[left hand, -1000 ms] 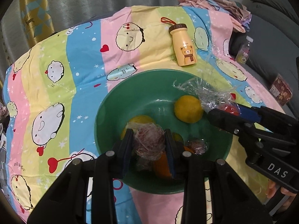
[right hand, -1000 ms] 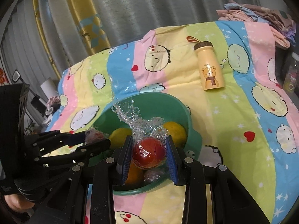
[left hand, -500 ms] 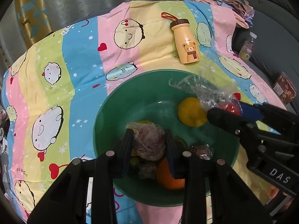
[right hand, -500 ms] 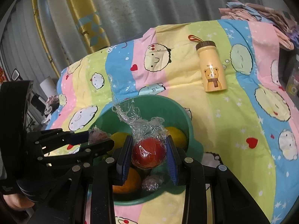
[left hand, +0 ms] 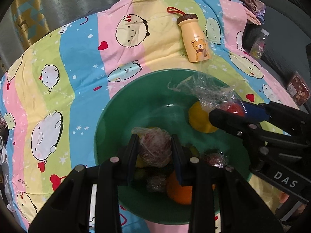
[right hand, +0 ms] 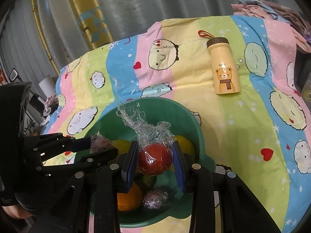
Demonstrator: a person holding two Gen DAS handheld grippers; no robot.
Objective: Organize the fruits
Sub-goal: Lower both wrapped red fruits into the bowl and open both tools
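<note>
Since the earlier frames both grippers have slid a little way forward over the green bowl (left hand: 108, 116), so more of its contents now shows under their fingers; each grip is unchanged. The left gripper (left hand: 155, 151) is clamped narrow on one dark red fruit wrapped in cling film (left hand: 154, 149). The right gripper (right hand: 155, 160) is clamped on one bright red fruit in cling film (right hand: 155, 162), a loose tail of film standing up ahead of its fingertips. Both held fruits hang above the bowl's interior.

Loose in the bowl, counted across the two views: two yellow fruits, one (left hand: 200, 119) ahead and to the right of the left gripper, the other (right hand: 121, 144) between the two grippers; one orange (right hand: 129, 197) below the right gripper's left finger; one small foil-like wrapped fruit (right hand: 155, 199) beneath the right gripper. More pieces lie under the left gripper's fingers, too hidden to count.

Beyond the bowl, one yellow bear bottle (right hand: 224, 68) lies on the striped cartoon cloth (right hand: 252, 136), ahead and to the right of both grippers.
</note>
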